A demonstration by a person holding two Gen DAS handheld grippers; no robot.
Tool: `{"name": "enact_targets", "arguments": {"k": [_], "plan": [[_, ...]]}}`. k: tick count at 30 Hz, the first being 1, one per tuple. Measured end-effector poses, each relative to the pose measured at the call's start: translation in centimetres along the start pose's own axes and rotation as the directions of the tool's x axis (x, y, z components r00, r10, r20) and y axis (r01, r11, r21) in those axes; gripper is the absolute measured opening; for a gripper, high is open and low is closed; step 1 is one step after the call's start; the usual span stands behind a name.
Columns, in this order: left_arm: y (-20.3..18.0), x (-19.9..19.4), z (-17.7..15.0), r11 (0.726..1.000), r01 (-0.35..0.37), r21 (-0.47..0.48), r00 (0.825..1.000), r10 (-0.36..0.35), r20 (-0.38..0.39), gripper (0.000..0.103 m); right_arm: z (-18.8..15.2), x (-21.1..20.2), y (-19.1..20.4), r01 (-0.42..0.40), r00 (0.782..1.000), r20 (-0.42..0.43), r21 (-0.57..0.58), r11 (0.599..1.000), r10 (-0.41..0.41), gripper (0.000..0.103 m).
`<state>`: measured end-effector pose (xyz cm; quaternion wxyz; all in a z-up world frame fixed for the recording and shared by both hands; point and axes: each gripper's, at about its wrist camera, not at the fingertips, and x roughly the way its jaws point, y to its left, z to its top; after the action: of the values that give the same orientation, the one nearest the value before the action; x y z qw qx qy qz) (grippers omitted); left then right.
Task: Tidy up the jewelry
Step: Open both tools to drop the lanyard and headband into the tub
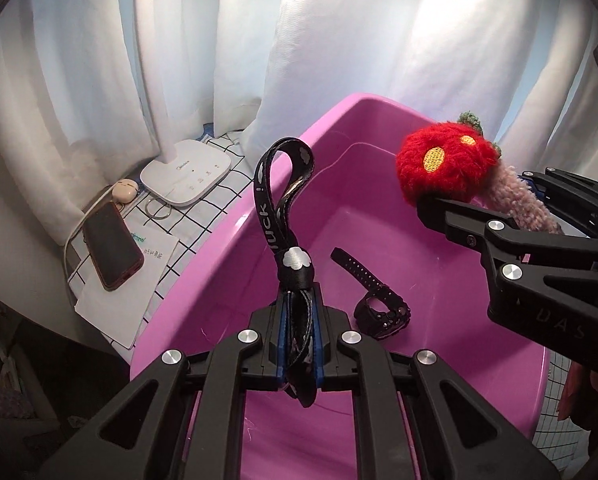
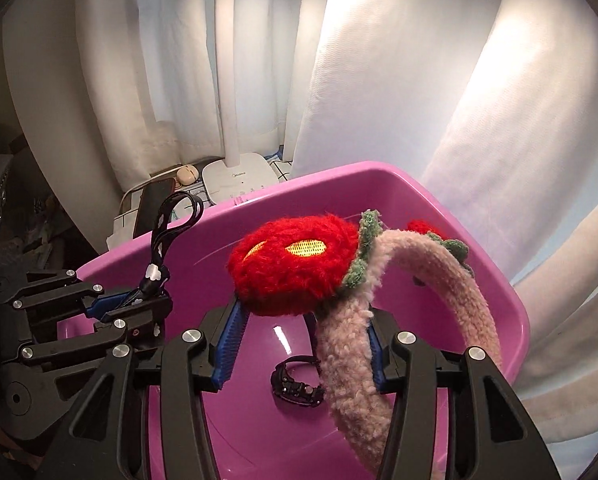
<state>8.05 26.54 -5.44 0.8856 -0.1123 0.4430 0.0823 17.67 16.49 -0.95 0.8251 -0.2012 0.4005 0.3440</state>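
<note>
A pink plastic tub [image 1: 235, 240] [image 2: 419, 192] holds a black wristwatch [image 1: 379, 304] [image 2: 295, 388] on its bottom. My left gripper [image 1: 299, 308] [image 2: 139, 300] is shut on a black lanyard strap [image 1: 267, 208] [image 2: 167, 224] with white cloud prints, its loop standing up above the tub. My right gripper [image 2: 303, 320] [image 1: 479, 204] is over the tub with its jaws apart, and a fuzzy pink headband [image 2: 339, 352] [image 1: 527, 204] with red plush flowers [image 2: 295, 264] [image 1: 443, 164] rests between them against the right finger.
Left of the tub on a checked cloth lie a phone [image 1: 111, 244], papers [image 1: 115, 300], a key ring [image 1: 158, 209], a small earbud case [image 1: 123, 191] and a white lamp base [image 1: 187, 176] [image 2: 239, 180]. White curtains hang behind.
</note>
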Motion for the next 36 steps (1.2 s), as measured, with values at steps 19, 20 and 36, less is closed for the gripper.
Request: {"name": "enact_targets", "arguments": {"k": [19,20,36], "plan": [[0.4,-2.6,-0.4,0.999,0.028,-0.039,0.998,-0.026,0.051,0.080,-0.2,-2.5,-1.3,0.043,0.999,0.013,0.131,0.990,-0.045,0.071],[0.3,-2.8,-0.4,0.999,0.028,-0.039,0.998,-0.026,0.053,0.084,-0.4,-2.7,-1.5,0.044,0.999,0.016,0.148,0.988,-0.047,0.071],[-4.0,-5.8,-1.6,0.997,0.082,-0.012,0.996,-0.081,0.044,0.097,-9.7,-10.9,-4.9,0.081,0.982,0.124,0.392,0.916,-0.140,0.078]]}}
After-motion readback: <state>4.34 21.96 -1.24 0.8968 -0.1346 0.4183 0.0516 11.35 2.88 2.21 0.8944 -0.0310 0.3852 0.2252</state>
